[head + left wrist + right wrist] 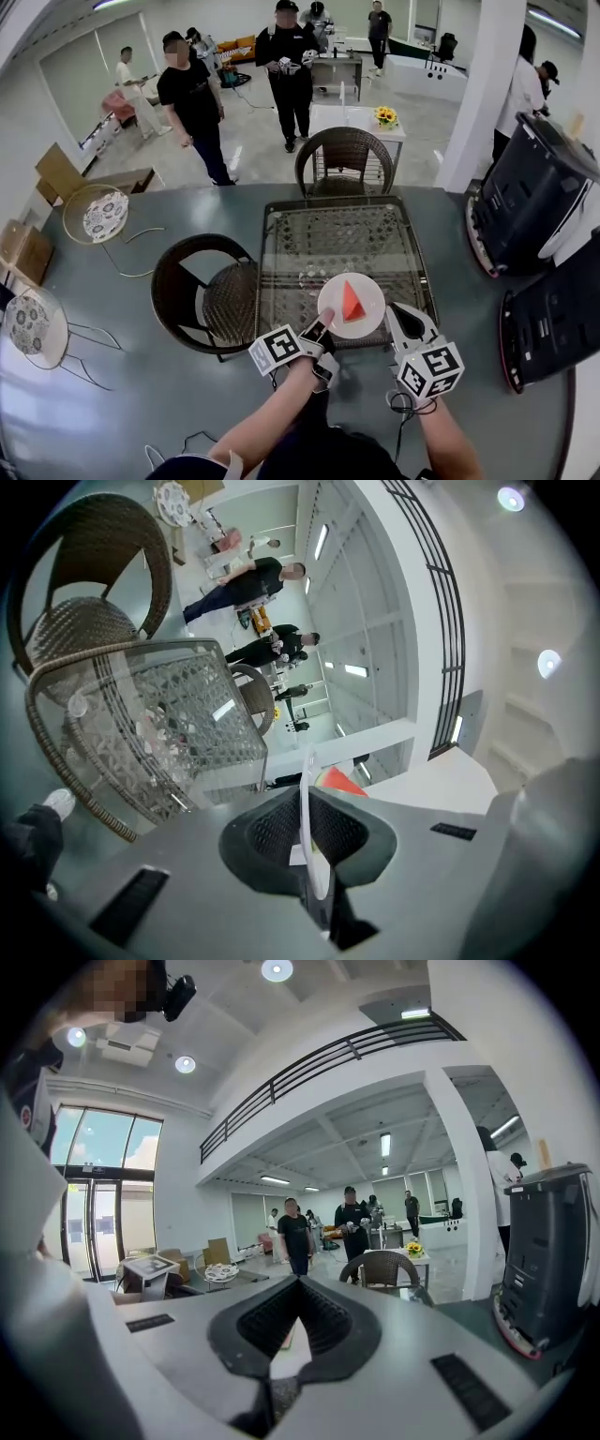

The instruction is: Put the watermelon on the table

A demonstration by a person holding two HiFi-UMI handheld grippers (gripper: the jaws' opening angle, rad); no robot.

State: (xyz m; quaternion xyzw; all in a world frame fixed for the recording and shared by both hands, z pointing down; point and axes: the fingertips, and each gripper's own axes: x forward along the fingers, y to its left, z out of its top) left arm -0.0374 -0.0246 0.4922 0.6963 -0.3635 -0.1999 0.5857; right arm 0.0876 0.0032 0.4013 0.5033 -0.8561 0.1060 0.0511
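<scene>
A red watermelon wedge (pixel 352 302) lies on a white plate (pixel 330 298) held over the near edge of the glass-topped wicker table (pixel 300 234). My left gripper (pixel 322 330) is rolled onto its side and shut on the plate's left rim. In the left gripper view the rim (pixel 307 789) stands upright between the dark pads, with the wedge (pixel 339 782) just past them. My right gripper (pixel 391 311) sits next to the plate's right rim; whether it touches the rim I cannot tell. In the right gripper view its jaws (pixel 299 1288) meet at the tips.
A dark wicker chair (pixel 202 291) stands left of the table and another (pixel 344 159) at its far side. Two black machines (pixel 539 197) stand at the right. Several people (pixel 192 98) stand beyond, near a small white table with sunflowers (pixel 384 117).
</scene>
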